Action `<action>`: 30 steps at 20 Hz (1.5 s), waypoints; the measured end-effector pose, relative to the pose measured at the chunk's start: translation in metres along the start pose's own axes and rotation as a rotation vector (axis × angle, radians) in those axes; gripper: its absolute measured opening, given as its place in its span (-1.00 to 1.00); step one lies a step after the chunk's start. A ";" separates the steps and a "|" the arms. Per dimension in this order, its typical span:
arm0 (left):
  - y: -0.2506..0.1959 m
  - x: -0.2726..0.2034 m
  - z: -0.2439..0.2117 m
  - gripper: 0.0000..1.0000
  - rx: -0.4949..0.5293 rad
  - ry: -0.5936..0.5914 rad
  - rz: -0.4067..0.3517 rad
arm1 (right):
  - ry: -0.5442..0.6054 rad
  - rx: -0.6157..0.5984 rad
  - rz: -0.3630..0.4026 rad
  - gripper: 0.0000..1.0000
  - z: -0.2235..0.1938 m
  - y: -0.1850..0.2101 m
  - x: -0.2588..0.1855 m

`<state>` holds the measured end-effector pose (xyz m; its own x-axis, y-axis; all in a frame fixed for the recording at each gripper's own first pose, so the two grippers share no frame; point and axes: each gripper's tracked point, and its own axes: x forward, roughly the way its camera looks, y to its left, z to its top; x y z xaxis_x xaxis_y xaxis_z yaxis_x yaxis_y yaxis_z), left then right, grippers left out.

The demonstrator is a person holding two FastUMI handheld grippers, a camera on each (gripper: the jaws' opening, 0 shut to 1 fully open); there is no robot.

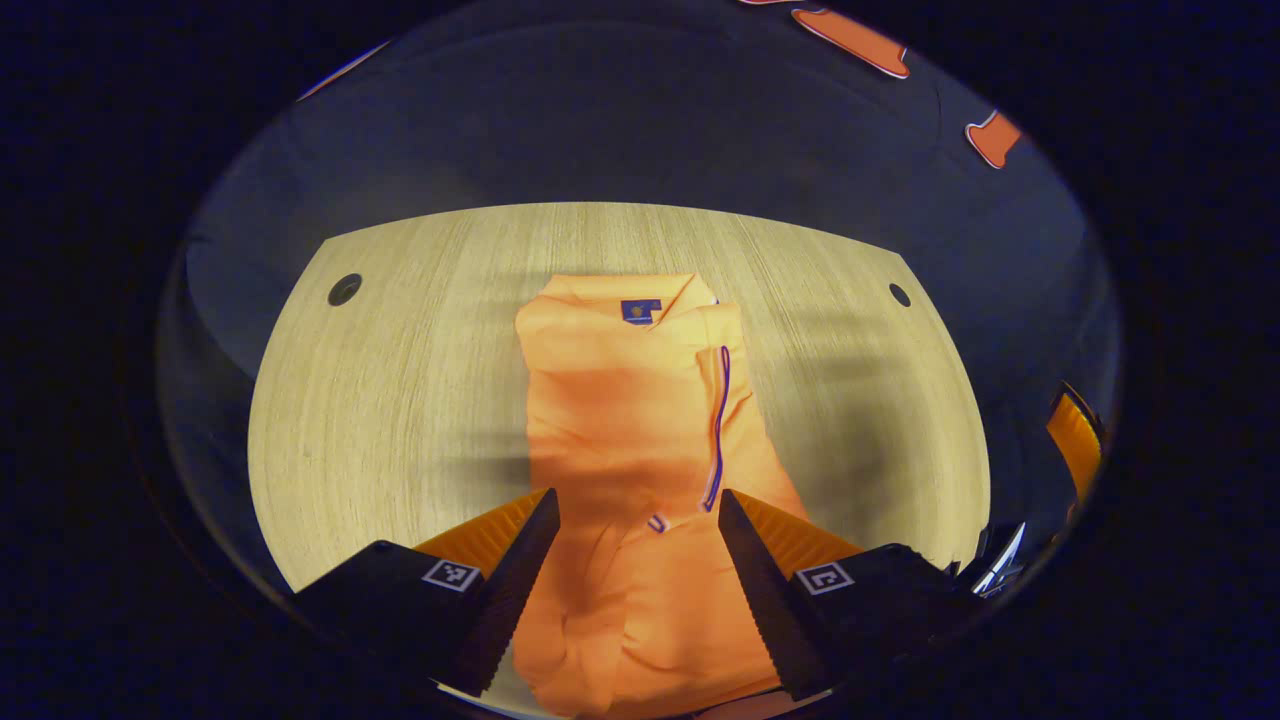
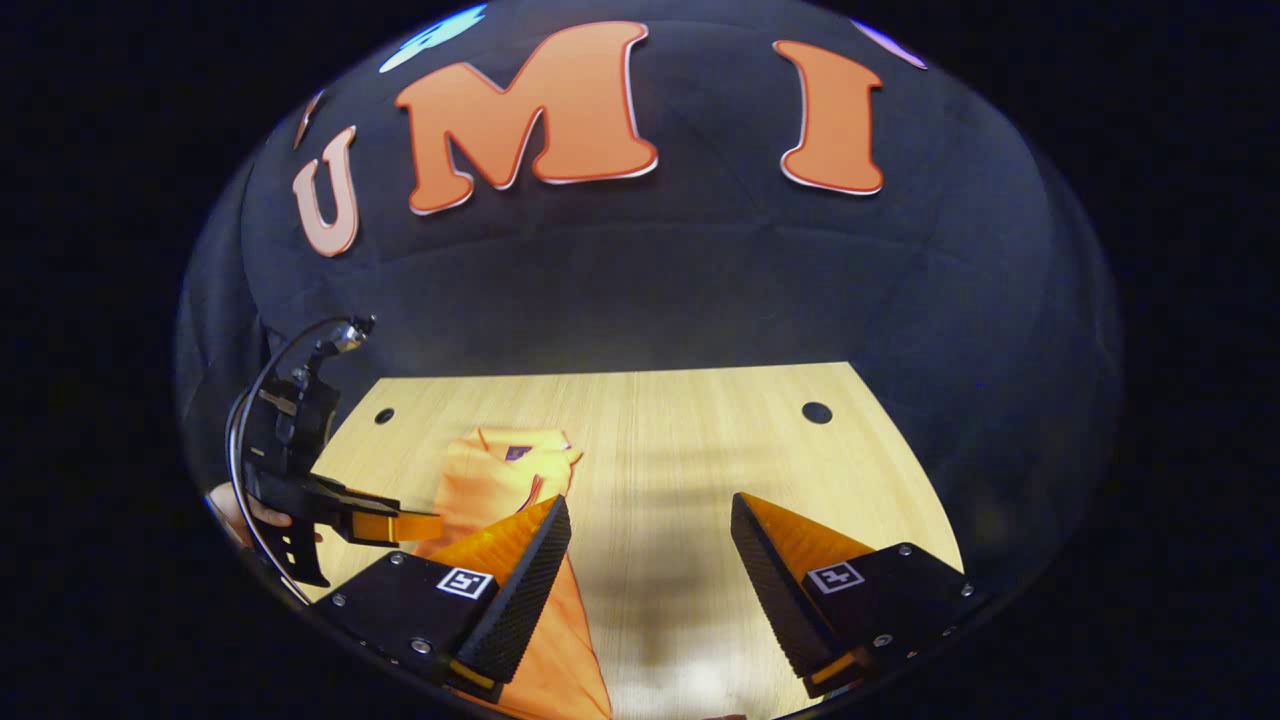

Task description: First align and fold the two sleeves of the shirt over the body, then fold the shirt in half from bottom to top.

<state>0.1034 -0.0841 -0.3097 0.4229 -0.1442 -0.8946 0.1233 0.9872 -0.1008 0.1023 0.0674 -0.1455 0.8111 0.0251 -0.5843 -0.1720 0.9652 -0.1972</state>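
Observation:
An orange shirt (image 1: 640,420) lies on the wooden table (image 1: 400,380), collar at the far end, both sleeves folded in over the body so it forms a narrow strip. A dark piping line runs down its right side. My left gripper (image 1: 635,590) hovers open above the shirt's near part, fingers either side of the cloth without pressing it. In the right gripper view the shirt (image 2: 500,480) lies to the left, and my right gripper (image 2: 650,590) stands open over bare table beside the shirt's right edge. The left gripper (image 2: 400,525) and the hand holding it show at far left.
Two round holes (image 1: 344,289) (image 1: 899,294) sit near the table's far corners. The dark cloth wall rises behind the table. Part of the right gripper (image 1: 1075,440) shows at the right edge of the left gripper view.

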 end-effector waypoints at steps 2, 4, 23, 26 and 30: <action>0.016 -0.009 -0.027 0.98 -0.037 0.014 0.009 | 0.073 -0.010 0.022 0.97 -0.028 0.021 0.002; 0.026 -0.014 -0.056 0.97 -0.045 0.039 0.010 | 0.145 -0.008 0.036 0.97 -0.058 0.040 0.001; 0.047 -0.056 -0.299 0.97 -0.070 0.345 0.094 | 0.741 -0.088 0.039 0.97 -0.248 0.043 -0.052; 0.046 -0.050 -0.313 0.96 -0.087 0.378 0.108 | 0.756 -0.134 0.017 0.98 -0.263 0.039 -0.047; 0.050 -0.045 -0.324 0.98 -0.069 0.398 0.151 | 0.768 -0.148 0.025 0.98 -0.270 0.041 -0.046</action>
<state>-0.2001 -0.0067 -0.4157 0.0508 0.0257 -0.9984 0.0205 0.9994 0.0268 -0.0932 0.0360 -0.3388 0.2008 -0.1930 -0.9604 -0.3017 0.9206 -0.2480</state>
